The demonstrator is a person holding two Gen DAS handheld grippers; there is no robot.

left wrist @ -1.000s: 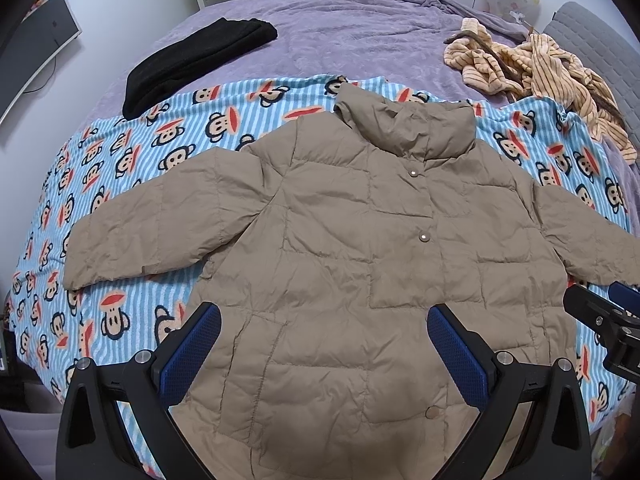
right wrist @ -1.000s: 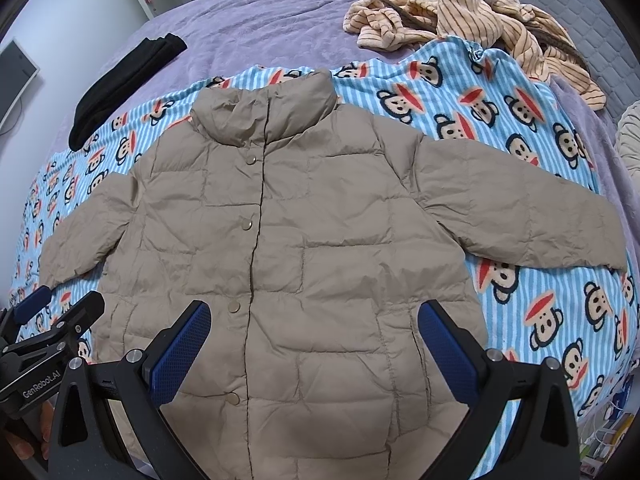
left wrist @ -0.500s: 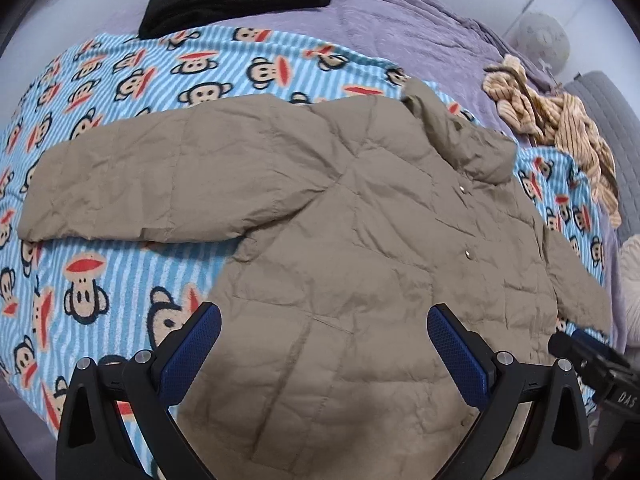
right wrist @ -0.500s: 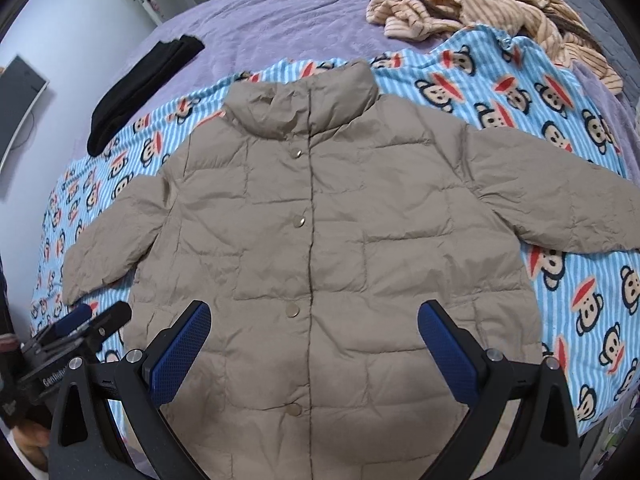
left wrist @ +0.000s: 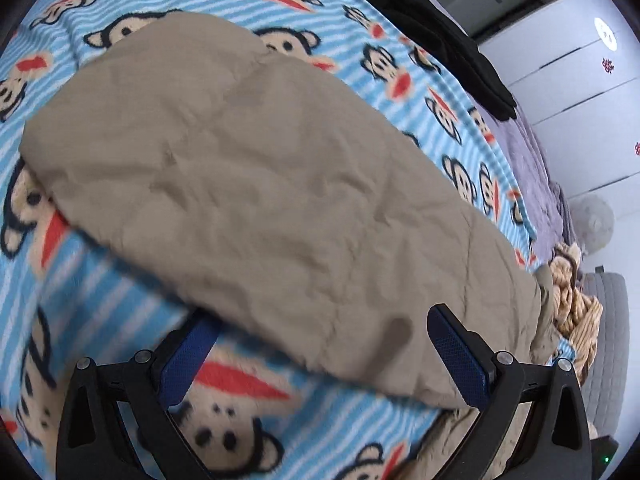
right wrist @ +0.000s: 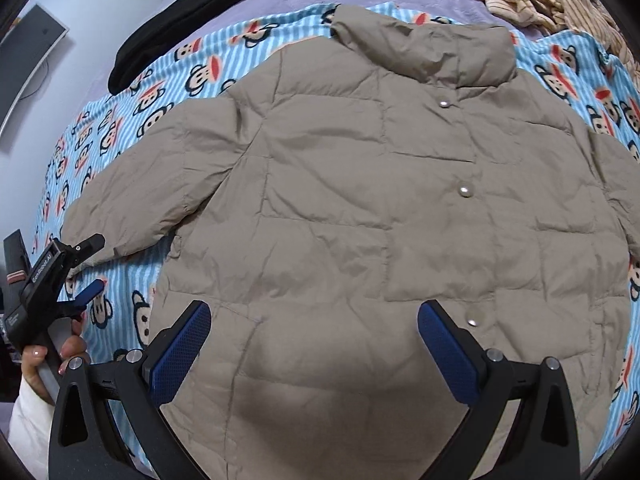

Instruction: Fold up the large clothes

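Left gripper [left wrist: 320, 354], fingers spread wide and holding nothing, is straddling the jacket [right wrist: 380, 200] sleeve [left wrist: 248, 184]; right gripper [right wrist: 314, 344] is hovering equally wide above the hem.

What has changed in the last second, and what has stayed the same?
The left gripper moved left and down to the cuff of the jacket's sleeve, open, gripping nothing yet. The right gripper moved slightly closer over the jacket. The jacket stays flat and buttoned on the blanket; nothing is folded.

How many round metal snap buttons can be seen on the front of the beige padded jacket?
3, in a line down the beige padded jacket: one below the collar, one mid-chest, one near the right gripper at. More may be hidden lower down.
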